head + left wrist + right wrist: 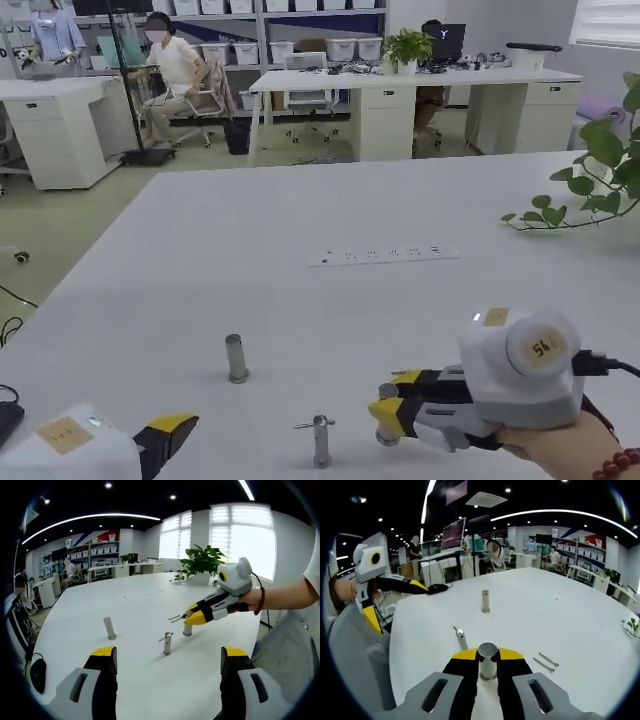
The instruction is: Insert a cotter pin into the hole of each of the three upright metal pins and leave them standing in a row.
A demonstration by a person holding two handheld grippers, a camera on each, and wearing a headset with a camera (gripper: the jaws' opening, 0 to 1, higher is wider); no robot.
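Three metal pins stand on the white table [300,310]. The far left pin [237,358] is bare. A cotter pin runs through the top of the middle pin [321,441]. My right gripper [385,408] is shut on the third pin [387,432], whose round top shows between the yellow jaws in the right gripper view [487,661]. Two loose cotter pins [547,661] lie on the table just to the right of those jaws. My left gripper [169,655] is wide open with nothing in it, low and in front of the middle pin [167,643].
A white power strip [383,255] is set into the table further back. A leafy plant [590,185] reaches in from the right edge. A black mouse [37,669] sits at the table's left edge. Desks and a seated person [175,75] are beyond the table.
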